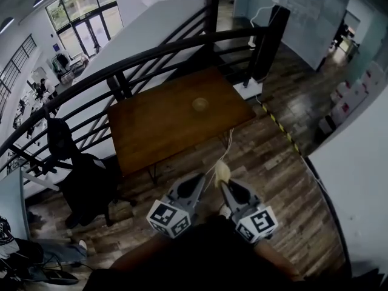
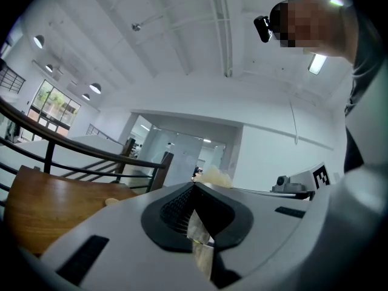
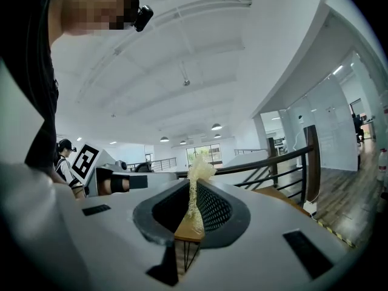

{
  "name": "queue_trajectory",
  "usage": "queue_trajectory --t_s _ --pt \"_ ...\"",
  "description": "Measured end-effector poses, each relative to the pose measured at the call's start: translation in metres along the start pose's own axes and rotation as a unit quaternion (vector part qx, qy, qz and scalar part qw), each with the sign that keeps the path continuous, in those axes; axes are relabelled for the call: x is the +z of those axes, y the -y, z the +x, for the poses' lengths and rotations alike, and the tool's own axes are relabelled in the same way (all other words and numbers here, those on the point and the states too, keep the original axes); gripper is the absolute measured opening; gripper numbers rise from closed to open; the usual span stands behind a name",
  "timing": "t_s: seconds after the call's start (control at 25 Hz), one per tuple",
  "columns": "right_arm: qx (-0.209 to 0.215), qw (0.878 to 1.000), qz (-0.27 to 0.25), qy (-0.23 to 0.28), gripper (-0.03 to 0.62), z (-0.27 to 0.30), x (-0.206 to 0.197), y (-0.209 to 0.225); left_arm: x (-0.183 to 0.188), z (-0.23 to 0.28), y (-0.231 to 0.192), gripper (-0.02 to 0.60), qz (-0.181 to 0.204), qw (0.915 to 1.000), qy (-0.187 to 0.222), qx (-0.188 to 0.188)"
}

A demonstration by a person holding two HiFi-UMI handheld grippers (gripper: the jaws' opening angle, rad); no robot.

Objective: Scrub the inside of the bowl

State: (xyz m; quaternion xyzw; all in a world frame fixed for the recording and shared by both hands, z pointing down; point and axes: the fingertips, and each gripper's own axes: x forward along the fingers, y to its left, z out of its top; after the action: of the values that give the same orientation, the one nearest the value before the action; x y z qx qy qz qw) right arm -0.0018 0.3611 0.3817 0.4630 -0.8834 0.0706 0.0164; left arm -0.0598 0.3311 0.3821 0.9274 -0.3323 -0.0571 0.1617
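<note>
A small tan bowl (image 1: 200,105) sits alone on the brown wooden table (image 1: 163,126), well ahead of both grippers. The bowl shows faintly at the table's edge (image 2: 112,201) in the left gripper view. My right gripper (image 1: 226,185) is shut on a pale yellow mesh scrubber (image 1: 222,171), which sticks up past its jaw tips (image 3: 195,174). My left gripper (image 1: 199,179) is shut with nothing between its jaws (image 2: 194,190). Both are held close together near my body, above the floor and short of the table, pointing upward.
A black curved railing (image 1: 151,56) runs behind the table. A black office chair (image 1: 85,183) stands at the table's left. A white cable (image 1: 218,162) trails across the wooden floor, and a yellow-black floor strip (image 1: 282,129) lies to the right. A person (image 3: 63,156) stands beyond.
</note>
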Motion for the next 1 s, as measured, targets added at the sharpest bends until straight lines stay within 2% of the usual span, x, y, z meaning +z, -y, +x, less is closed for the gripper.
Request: queue_trajectory --t_s 0.4,0.64,0.8,1.0 --pt "0.032 0.999 -0.014 -0.008 0.040 0.000 0.024 0.121 0.008 0.123 0.015 -0.003 0.000 0.9998 0.012 0.019" --pt "0.035 0.999 -0.012 -0.016 0.040 -0.019 0.020 0.189 -0.009 0.200 0.033 -0.003 -0.001 0.9998 0.005 0.020" --pt "0.031 0.999 -0.002 -0.016 0.040 -0.034 0.015 0.225 -0.020 0.234 0.047 -0.003 0.011 0.9999 -0.002 0.012" --pt "0.008 1.000 0.010 -0.003 0.040 -0.048 0.019 0.255 -0.025 0.261 0.065 -0.003 -0.002 0.9999 -0.010 0.001"
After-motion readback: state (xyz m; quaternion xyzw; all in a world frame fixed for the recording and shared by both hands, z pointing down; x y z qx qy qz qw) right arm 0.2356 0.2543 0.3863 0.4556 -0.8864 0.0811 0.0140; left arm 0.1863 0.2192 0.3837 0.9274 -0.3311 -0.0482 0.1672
